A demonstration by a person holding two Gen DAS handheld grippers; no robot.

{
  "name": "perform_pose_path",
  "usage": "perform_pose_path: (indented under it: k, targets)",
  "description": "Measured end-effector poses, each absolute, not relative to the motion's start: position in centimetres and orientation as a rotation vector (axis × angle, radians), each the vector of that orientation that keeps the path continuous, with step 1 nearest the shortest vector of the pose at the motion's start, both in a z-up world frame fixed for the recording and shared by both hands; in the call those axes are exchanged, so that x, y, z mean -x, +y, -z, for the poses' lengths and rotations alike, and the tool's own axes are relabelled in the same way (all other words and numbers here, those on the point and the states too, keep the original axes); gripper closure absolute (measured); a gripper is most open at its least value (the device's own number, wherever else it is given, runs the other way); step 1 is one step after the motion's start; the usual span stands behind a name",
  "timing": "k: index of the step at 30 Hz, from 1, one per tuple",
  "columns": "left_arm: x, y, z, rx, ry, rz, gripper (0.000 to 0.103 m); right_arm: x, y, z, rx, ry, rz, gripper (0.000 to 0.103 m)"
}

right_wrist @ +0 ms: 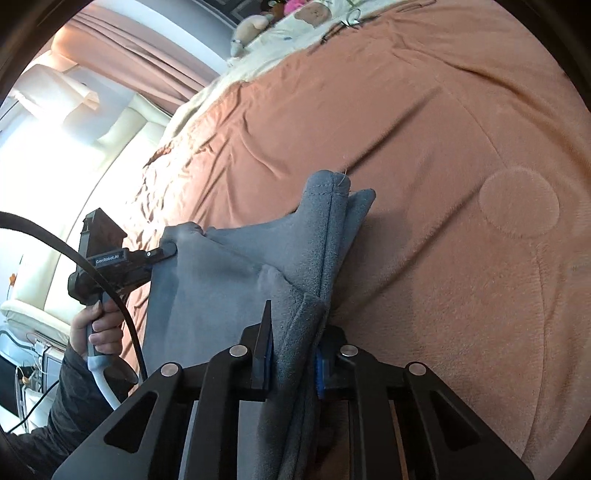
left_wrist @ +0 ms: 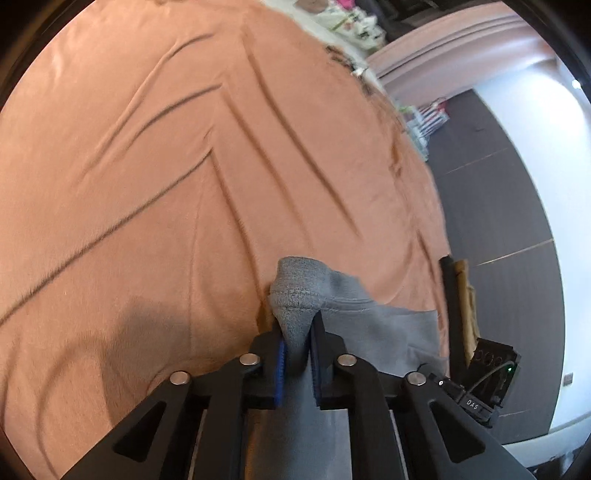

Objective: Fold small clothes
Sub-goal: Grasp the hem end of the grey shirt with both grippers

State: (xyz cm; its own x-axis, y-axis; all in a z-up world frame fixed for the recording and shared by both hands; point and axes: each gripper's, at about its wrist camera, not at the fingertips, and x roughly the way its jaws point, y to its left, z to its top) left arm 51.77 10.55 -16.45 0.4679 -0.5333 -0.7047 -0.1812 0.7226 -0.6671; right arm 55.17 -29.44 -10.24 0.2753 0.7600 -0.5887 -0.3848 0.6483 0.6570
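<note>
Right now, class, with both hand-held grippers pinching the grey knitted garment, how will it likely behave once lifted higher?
The grey knitted garment is probably floppy: it sags between the left hand-held gripper and the right hand-held gripper. It seems light, bunching thinly in the jaws. Its fuzzy knit likely resists slipping.

**Around the orange blanket**

A rumpled orange blanket (left_wrist: 184, 184) fills most of both views, creased in long diagonal folds, with a faint round imprint (right_wrist: 517, 201) pressed into its nap. Beyond the blanket's far edge lies a cream patterned bedcover (right_wrist: 280, 40) with soft toys (right_wrist: 291, 5) at its head. Past that edge hangs a pink curtain (right_wrist: 147, 70). Beside the blanket stands a cream padded chair (right_wrist: 122, 129). Dark wood-look flooring (left_wrist: 498, 206) runs alongside the blanket's other edge, meeting a white wall (left_wrist: 546, 147).
</note>
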Motion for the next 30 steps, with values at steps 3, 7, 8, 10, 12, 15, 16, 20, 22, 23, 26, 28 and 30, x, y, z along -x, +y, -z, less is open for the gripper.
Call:
perform_pose_path:
  k: [3, 7, 8, 10, 12, 15, 16, 20, 22, 23, 26, 28, 30]
  targets:
    - [-51.5, 11.0, 17.6, 0.818, 1.116, 0.241, 0.063, -55.4, -29.7, 10.9, -0.482, 1.071, -0.818, 0.07]
    - [-50.9, 11.0, 18.1, 0.834, 1.114, 0.256, 0.052, -55.5, -29.3, 10.7, -0.461, 1.081, -0.854, 0.049]
    - [-50.8, 10.9, 18.2, 0.834, 1.112, 0.26, 0.052, -55.7, -29.3, 10.7, -0.455, 1.085, -0.854, 0.049]
    - [-50.8, 10.8, 18.4, 0.832, 1.11, 0.269, 0.052, -56.2, -28.9, 10.9, -0.466, 1.09, -0.861, 0.049]
    - [-51.1, 10.6, 18.6, 0.834, 1.105, 0.284, 0.052, -56.9, -29.0, 11.4, -0.496, 1.089, -0.878, 0.049]
    - [-51.6, 10.3, 18.9, 0.846, 1.096, 0.3, 0.071, -57.5, -29.6, 11.7, -0.501, 1.086, -0.886, 0.053]
    - [-51.8, 10.1, 19.0, 0.843, 1.108, 0.296, 0.085, -57.4, -29.8, 11.7, -0.471, 1.089, -0.871, 0.065]
    - [-51.4, 9.8, 17.7, 0.807, 1.084, 0.298, 0.096, -56.7, -29.3, 10.5, -0.421, 1.072, -0.866, 0.09]
    - [-51.1, 9.8, 16.8, 0.81, 1.059, 0.306, 0.096, -55.9, -29.0, 9.1, -0.379, 1.027, -0.873, 0.091]
    - [-50.9, 9.9, 16.2, 0.806, 1.046, 0.311, 0.096, -55.4, -29.0, 8.4, -0.361, 1.004, -0.877, 0.091]
    - [-50.3, 9.5, 14.2, 0.779, 1.016, 0.322, 0.096, -54.0, -28.6, 6.7, -0.318, 0.953, -0.876, 0.091]
    - [-49.8, 9.2, 12.6, 0.762, 0.992, 0.332, 0.097, -53.3, -28.6, 6.0, -0.311, 0.932, -0.874, 0.091]
    - [-49.3, 9.0, 11.3, 0.746, 0.967, 0.343, 0.097, -52.4, -29.0, 5.3, -0.311, 0.908, -0.873, 0.091]
